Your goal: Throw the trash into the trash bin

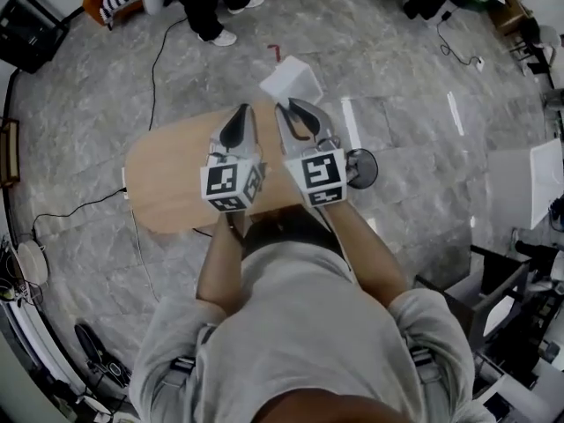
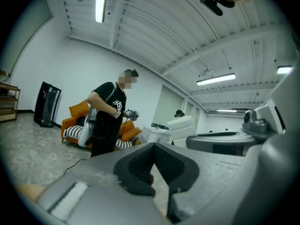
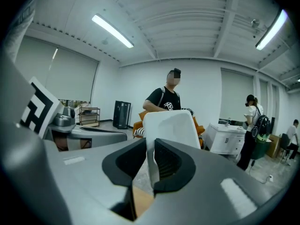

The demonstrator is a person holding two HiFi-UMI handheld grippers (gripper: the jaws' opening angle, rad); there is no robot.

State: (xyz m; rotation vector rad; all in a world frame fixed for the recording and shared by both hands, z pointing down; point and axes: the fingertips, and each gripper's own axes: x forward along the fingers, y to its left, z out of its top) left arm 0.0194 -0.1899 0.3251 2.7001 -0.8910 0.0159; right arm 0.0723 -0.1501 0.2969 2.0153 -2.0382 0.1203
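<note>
1. Currently you hold both grippers side by side at the centre of the head view, above the far part of the oval wooden table (image 1: 167,179).
2. Your right gripper (image 3: 150,146) is pinching the white trash piece (image 3: 171,125). A thin white wall of it runs down between the two dark pads, and both pads press on it.
3. From above, that white piece juts past the right gripper's tips, just above the centre of the frame. There it shows against the grey marbled floor (image 1: 397,77), beyond the table's far rim.
4. It looks like a foam box or tray, though neither view shows enough of its form to be sure.
5. Your left gripper (image 2: 152,146) has its jaws pressed together at the tips with nothing between them. Only a wedge of tan surface shows below the meeting pads.
6. In the head view the left gripper sits just beside the right one, and its tips are clear of the white piece.
7. A standing person (image 2: 110,121) in a black top is at left of centre in the left gripper view, in front of an orange sofa (image 2: 75,114).
8. A black cable (image 1: 159,51) trails over the floor at the upper left of the head view.
</note>
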